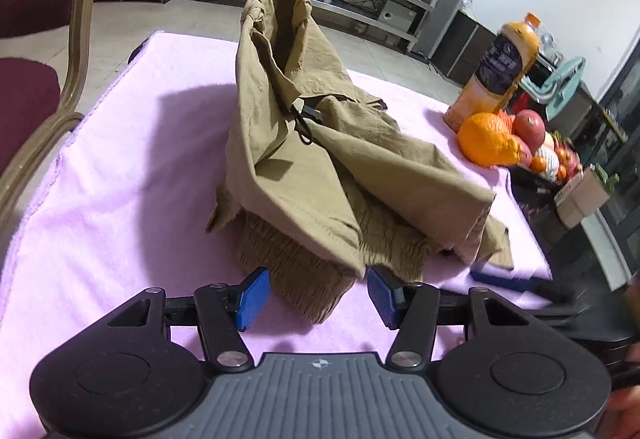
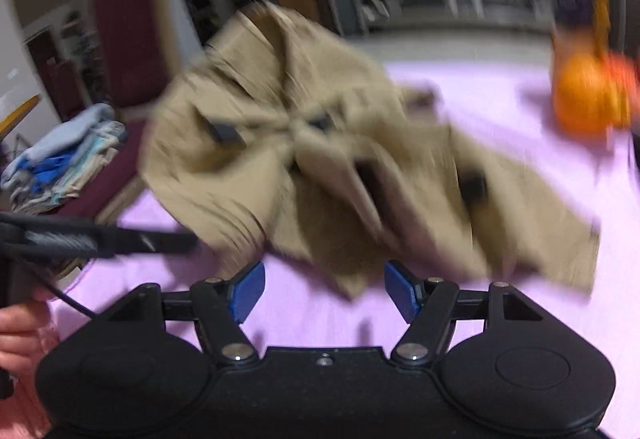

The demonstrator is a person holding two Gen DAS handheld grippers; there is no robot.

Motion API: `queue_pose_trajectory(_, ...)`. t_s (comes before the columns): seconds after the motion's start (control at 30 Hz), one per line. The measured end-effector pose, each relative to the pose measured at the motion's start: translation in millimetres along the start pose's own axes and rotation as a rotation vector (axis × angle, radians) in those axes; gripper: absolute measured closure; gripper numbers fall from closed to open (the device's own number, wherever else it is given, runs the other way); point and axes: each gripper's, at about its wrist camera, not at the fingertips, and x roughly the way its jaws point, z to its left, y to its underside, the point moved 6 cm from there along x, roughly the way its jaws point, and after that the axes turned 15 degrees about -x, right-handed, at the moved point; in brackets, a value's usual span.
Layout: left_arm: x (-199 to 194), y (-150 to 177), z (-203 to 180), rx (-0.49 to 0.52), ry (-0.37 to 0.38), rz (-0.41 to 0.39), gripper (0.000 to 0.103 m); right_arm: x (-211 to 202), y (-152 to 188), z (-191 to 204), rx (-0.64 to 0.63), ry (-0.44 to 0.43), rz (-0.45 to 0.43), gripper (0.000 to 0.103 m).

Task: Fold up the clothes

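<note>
A pair of khaki trousers [image 1: 320, 159] lies crumpled on the pink table cover [image 1: 120, 179], with one part standing up in a tall peak. My left gripper [image 1: 318, 295] is open at the near edge of the heap. The gathered elastic waistband [image 1: 304, 279] lies between its blue pads [image 1: 253, 297], which do not press on it. The right wrist view is blurred by motion. There my right gripper [image 2: 324, 291] is open just in front of the trousers [image 2: 320, 159], with only a cloth tip reaching between its fingers. Its blue finger [image 1: 504, 281] shows at the left view's right side.
An orange juice bottle [image 1: 500, 67], a large orange [image 1: 488, 139] and more fruit [image 1: 532, 127] stand at the table's far right corner. A maroon chair [image 1: 36, 87] stands on the left. Folded clothes [image 2: 64, 155] are stacked on a chair seat. A hand [image 2: 20, 335] holds the left gripper [image 2: 120, 239].
</note>
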Motion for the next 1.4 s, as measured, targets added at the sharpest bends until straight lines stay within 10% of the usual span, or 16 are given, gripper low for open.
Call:
queue_pose_trajectory(0.17,17,-12,-8,-0.051,-0.025,-0.001,0.051,17,9,-54,0.320,-0.031,-0.049,0.040)
queue_pose_trajectory(0.37,40,-18,-14,-0.006,-0.115,-0.037,0.067,8,-19,-51,0.087,0.079,-0.143,0.041)
queue_pose_trajectory(0.57,55,-20,-4,0.032,-0.168,-0.053,0.084,36,-16,-30,-0.186,0.171,-0.023,0.046)
queue_pose_trajectory(0.7,42,-32,1,0.025,-0.145,-0.079,0.100,31,-16,-56,0.084,0.095,-0.031,0.099)
queue_pose_trajectory(0.73,34,-36,2,0.020,-0.137,-0.090,0.100,23,-17,-65,0.184,0.063,-0.056,0.099)
queue_pose_trajectory(1.1,-55,-35,41,-0.211,0.105,-0.020,0.101,-149,8,-109,0.651,-0.196,-0.415,0.103)
queue_pose_trajectory(1.4,-33,21,68,-0.193,-0.058,0.048,0.061,-94,41,-100,0.523,-0.065,-0.124,0.086)
